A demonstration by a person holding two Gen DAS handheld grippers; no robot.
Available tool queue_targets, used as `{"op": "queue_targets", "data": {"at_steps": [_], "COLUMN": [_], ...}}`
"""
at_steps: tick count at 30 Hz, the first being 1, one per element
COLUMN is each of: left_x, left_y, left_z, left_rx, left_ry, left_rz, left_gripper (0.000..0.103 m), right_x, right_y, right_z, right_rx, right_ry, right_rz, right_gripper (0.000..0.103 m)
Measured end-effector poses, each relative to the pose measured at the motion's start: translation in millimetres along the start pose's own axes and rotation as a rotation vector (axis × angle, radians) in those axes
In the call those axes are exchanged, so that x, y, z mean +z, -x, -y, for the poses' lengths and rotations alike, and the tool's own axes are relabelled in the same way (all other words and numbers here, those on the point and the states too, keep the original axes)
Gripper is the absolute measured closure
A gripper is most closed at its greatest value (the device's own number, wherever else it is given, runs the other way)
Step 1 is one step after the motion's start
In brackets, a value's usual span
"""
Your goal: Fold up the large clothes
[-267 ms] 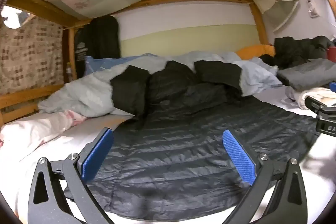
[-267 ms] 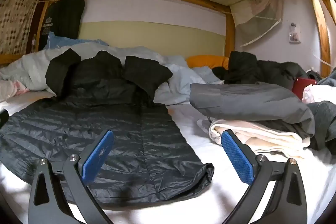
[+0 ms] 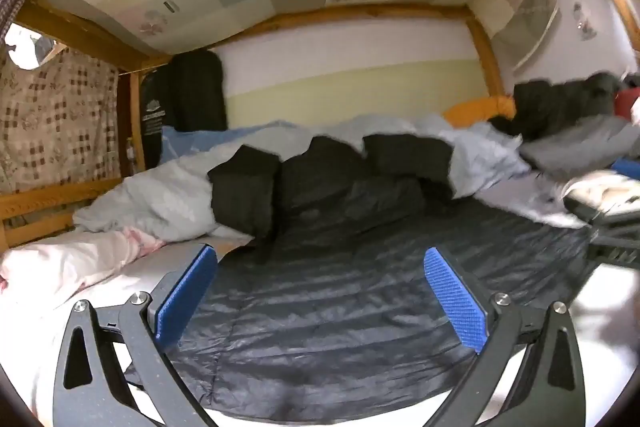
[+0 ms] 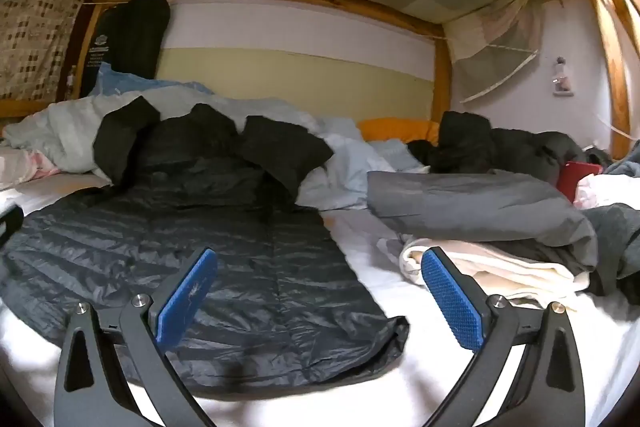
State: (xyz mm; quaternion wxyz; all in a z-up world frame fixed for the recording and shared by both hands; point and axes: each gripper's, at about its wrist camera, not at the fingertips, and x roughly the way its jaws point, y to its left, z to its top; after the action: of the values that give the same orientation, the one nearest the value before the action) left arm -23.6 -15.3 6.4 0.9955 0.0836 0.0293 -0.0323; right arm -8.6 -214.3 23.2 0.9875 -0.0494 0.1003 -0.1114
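Dark quilted jacket (image 3: 340,307) lies spread flat on the white sheet (image 4: 400,379) of a wooden bunk bed, hem toward the cameras, sleeves and collar bunched up against the pale blue duvet (image 3: 160,195) at the jacket's far end

Left gripper (image 3: 320,301) hovers over the jacket's near hem, jaws wide, nothing between the blue pads

Right gripper (image 4: 320,301) hangs over the jacket's right hem corner, jaws equally wide, empty

To the right of the jacket: grey folded garment (image 4: 480,203) stacked on a cream one (image 4: 500,271); beyond these, a black heap of clothes (image 4: 500,143) and an orange pillow (image 4: 396,129)

Left of the jacket: pink-patterned bedding (image 3: 60,259)
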Motion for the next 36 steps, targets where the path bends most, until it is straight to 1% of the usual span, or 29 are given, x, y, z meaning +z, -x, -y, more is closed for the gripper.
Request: {"op": "queue_targets", "data": {"at_steps": [1, 2, 3, 4, 5, 6, 8, 9, 12, 14, 16, 17, 20, 23, 27, 29, 31, 36], "left_x": [2, 3, 3, -1, -3, -3, -5, -6, -8, -9, -10, -9, -10, -8, -8, -8, -7, -7], "left_y": [3, 5, 5, -1, -4, -7, -11, -11, -10, -9, -12, -14, -11, -12, -12, -10, -11, -11], "left_z": [3, 9, 18, 17, 21, 23, 16, 11, -3, -9, -9, -8, -6, -8, -11, -12, -10, -4], "left_rx": [-0.027, -0.037, -0.007, 0.02, 0.033, 0.029, -0.023, -0.033, -0.008, -0.05, -0.095, -0.09, -0.007, -0.02, -0.018, -0.017, -0.01, -0.001], "left_ry": [0.02, 0.019, -0.015, -0.038, -0.059, -0.068, -0.035, -0.005, 0.069, 0.098, 0.103, 0.099, 0.094, 0.097, 0.11, 0.111, 0.1, 0.063], "left_rz": [0.009, 0.018, 0.018, 0.004, -0.011, -0.026, -0.041, -0.044, -0.046, -0.045, -0.068, -0.077, -0.076, -0.08, -0.082, -0.074, -0.076, -0.078], "left_gripper": [0.0, 0.0, 0.0, 0.0, 0.0, 0.0, 0.0, 0.0, 0.0, 0.0, 0.0, 0.0, 0.0, 0.0, 0.0, 0.0, 0.0, 0.0], "right_x": [1, -2, -4, -4, -4, -3, -3, -4, -5, -5, -7, -7, -7, -7, -8, -8, -8, -9], "right_y": [0, 0, 0, 0, -2, -3, -7, -10, -13, -13, -12, -12, -13, -14, -11, -10, -10, -10], "right_z": [2, 0, -1, -1, 0, 0, 1, 1, 1, 2, 3, 3, 1, 0, -1, -2, -4, -4], "right_rx": [0.023, 0.038, 0.035, 0.033, 0.033, 0.034, 0.03, 0.025, 0.029, 0.034, 0.023, 0.011, 0.009, 0.004, 0.011, -0.009, -0.029, -0.021], "right_ry": [-0.004, -0.001, -0.005, -0.01, -0.016, -0.02, -0.026, -0.028, -0.029, -0.033, -0.038, -0.039, -0.031, -0.021, -0.021, -0.016, -0.008, -0.006], "right_rz": [-0.004, 0.001, 0.005, 0.005, 0.0, -0.008, -0.026, -0.036, -0.043, -0.04, -0.033, -0.031, -0.034, -0.038, -0.028, -0.031, -0.031, -0.037], "right_gripper": [0.0, 0.0, 0.0, 0.0, 0.0, 0.0, 0.0, 0.0, 0.0, 0.0, 0.0, 0.0, 0.0, 0.0, 0.0, 0.0, 0.0, 0.0]}}
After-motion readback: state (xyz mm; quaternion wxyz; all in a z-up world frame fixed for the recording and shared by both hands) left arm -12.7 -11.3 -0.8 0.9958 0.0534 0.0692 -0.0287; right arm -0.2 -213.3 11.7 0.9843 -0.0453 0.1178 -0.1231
